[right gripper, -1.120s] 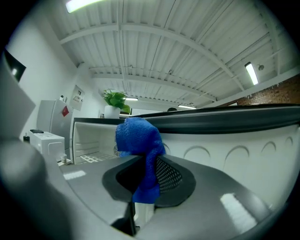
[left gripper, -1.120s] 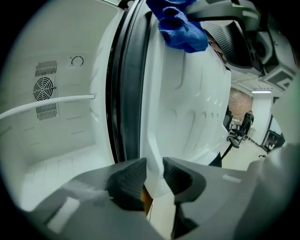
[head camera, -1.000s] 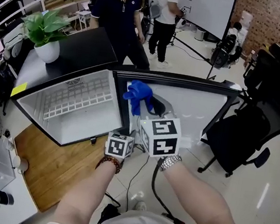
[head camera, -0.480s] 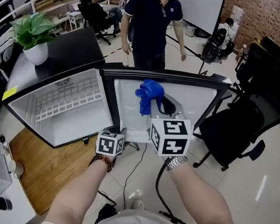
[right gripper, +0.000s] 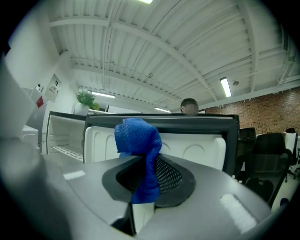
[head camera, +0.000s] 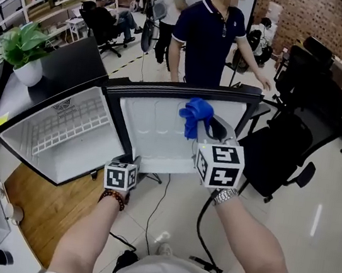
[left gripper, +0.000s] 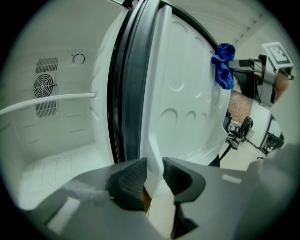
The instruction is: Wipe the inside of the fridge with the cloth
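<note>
The small fridge (head camera: pixel 64 129) stands open, showing a white interior with a wire shelf. Its door (head camera: pixel 159 131) is swung out, white inner liner towards me. My left gripper (head camera: pixel 131 160) is shut on the door's lower edge; in the left gripper view the gripper (left gripper: pixel 153 171) has both pads pressed on the thin white door panel (left gripper: pixel 187 93). My right gripper (head camera: pixel 204 132) is shut on the blue cloth (head camera: pixel 196 116), which bunches above the jaws near the top of the door liner. In the right gripper view the cloth (right gripper: pixel 138 138) hangs between the pads of the gripper (right gripper: pixel 149 171).
A person in a dark polo (head camera: pixel 211 37) stands right behind the door. A potted plant (head camera: pixel 24 53) sits on the fridge top. Black office chairs (head camera: pixel 292 138) stand to the right. A black cable (head camera: pixel 204 233) runs across the floor by my legs.
The person in the dark polo has come up behind the door. My view has swung, so fridge and door sit further left. Both grips are unchanged.
</note>
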`<state>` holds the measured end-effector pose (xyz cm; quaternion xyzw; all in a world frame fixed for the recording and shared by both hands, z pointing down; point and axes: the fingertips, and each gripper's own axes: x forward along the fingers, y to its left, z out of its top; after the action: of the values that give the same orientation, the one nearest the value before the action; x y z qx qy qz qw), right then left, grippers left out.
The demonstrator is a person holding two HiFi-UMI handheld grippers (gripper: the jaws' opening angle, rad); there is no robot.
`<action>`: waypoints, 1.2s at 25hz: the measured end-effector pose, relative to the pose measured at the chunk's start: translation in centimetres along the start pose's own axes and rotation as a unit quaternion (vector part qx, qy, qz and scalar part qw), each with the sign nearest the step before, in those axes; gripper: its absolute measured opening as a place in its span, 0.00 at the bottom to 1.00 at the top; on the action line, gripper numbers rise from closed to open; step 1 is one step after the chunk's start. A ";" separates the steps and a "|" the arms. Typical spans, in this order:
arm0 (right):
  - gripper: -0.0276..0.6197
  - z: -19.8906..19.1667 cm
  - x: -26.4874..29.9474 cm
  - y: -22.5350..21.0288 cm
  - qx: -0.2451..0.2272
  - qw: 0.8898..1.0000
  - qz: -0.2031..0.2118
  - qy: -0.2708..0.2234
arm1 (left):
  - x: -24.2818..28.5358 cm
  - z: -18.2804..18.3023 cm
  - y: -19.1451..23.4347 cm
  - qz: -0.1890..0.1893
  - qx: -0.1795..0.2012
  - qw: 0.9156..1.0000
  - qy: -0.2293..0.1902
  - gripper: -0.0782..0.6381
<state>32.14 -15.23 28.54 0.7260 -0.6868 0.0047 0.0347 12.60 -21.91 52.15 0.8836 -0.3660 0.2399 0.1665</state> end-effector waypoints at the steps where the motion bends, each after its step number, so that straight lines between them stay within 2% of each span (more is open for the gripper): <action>1: 0.13 0.0 -0.2 -0.8 0.001 1.000 -0.007 0.001 | 0.1 -0.1 0.0 0.000 -0.001 1.000 0.001 0.27; 14: 0.13 -0.3 -2.3 -8.2 0.014 0.997 -0.082 0.002 | 0.2 -0.3 0.2 0.001 -0.005 1.000 0.001 0.27; 20: 0.13 0.0 -3.4 -8.7 0.020 0.996 -0.089 -0.006 | -0.1 -0.3 -0.1 0.000 -0.009 1.000 0.000 0.27; 23: 0.13 -0.1 -3.8 -6.3 0.023 0.998 -0.064 -0.015 | -0.1 -0.1 -0.3 0.000 -0.010 1.000 -0.003 0.27; 27: 0.13 -1.7 -2.8 1.3 0.022 1.000 0.014 -0.010 | 0.0 -0.4 -0.1 -0.003 -0.011 1.000 -0.004 0.26; 30: 0.13 -3.7 -1.3 7.2 0.018 0.997 0.072 0.007 | 0.1 -0.5 -0.1 -0.008 -0.014 1.000 -0.004 0.27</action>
<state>24.99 -14.08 32.45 0.6752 -0.7368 0.0247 0.0264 12.55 -21.69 52.56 0.8850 -0.3631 0.2296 0.1793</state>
